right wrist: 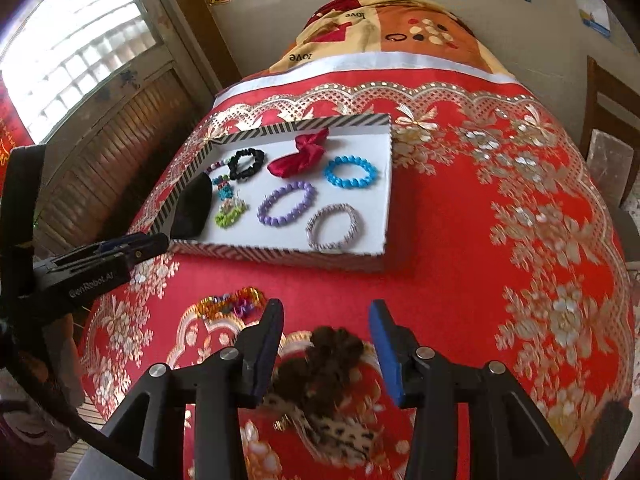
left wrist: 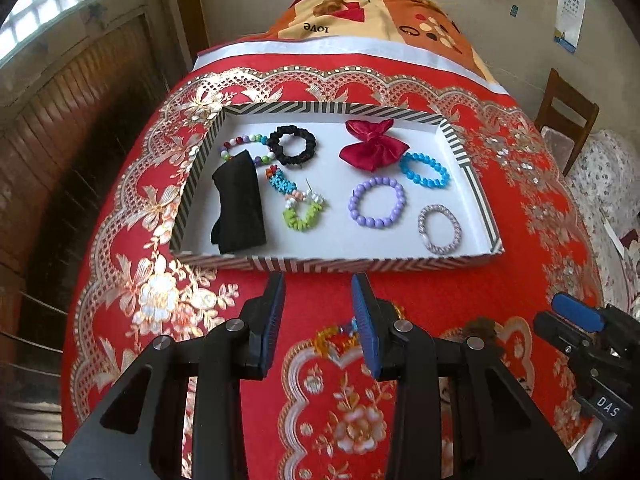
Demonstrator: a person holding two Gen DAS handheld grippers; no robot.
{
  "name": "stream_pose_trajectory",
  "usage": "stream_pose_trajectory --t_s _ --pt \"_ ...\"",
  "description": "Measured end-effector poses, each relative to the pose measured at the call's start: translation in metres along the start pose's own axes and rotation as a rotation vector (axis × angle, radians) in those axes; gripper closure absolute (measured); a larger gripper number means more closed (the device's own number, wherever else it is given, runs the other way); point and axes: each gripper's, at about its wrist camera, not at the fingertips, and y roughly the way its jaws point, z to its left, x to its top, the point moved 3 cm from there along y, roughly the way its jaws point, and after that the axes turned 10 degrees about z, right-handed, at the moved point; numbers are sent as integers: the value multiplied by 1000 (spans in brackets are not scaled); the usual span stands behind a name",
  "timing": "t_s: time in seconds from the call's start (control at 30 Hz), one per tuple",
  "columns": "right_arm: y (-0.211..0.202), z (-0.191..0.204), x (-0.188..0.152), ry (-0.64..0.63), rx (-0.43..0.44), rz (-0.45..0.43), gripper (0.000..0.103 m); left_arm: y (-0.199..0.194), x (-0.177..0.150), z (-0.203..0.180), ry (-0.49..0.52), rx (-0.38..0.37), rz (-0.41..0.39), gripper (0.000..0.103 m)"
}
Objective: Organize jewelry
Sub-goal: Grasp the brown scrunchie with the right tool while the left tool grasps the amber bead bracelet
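Note:
A striped-rim white tray (left wrist: 256, 265) (right wrist: 280, 254) sits on the red tablecloth. It holds a black scrunchie (left wrist: 292, 147), a red bow (left wrist: 374, 148), blue (left wrist: 425, 170), purple (left wrist: 377, 202) and silver (left wrist: 439, 229) bracelets, a black cloth (left wrist: 239, 208) and multicoloured bead strings (left wrist: 300, 200). My left gripper (left wrist: 318, 320) is open and empty, just in front of the tray. My right gripper (right wrist: 326, 350) is open, with a brown leopard-print scrunchie (right wrist: 324, 384) lying on the cloth between its fingers. A colourful bead bracelet (right wrist: 230, 304) lies on the cloth to its left, partly hidden in the left wrist view (left wrist: 340, 330).
A folded patterned blanket (left wrist: 372, 12) lies beyond the tray. A wooden chair (left wrist: 568, 120) stands at the right. A wooden shutter wall and window (right wrist: 100, 120) are at the left. The table edge drops off left and right.

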Motion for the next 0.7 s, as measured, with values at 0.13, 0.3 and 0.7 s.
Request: stream_pose_trajectory --t_s 0.13,0.3,0.7 --pt "-5 -5 -15 0 -6 5 61 -3 -12 -2 -9 -16 9 67" --pt "-6 -14 -33 14 -10 22 60 -1 -26 -3 -27 -46 40 67" --pt "9 -12 -52 7 6 76 60 12 -41 15 -108 -80 117 60"
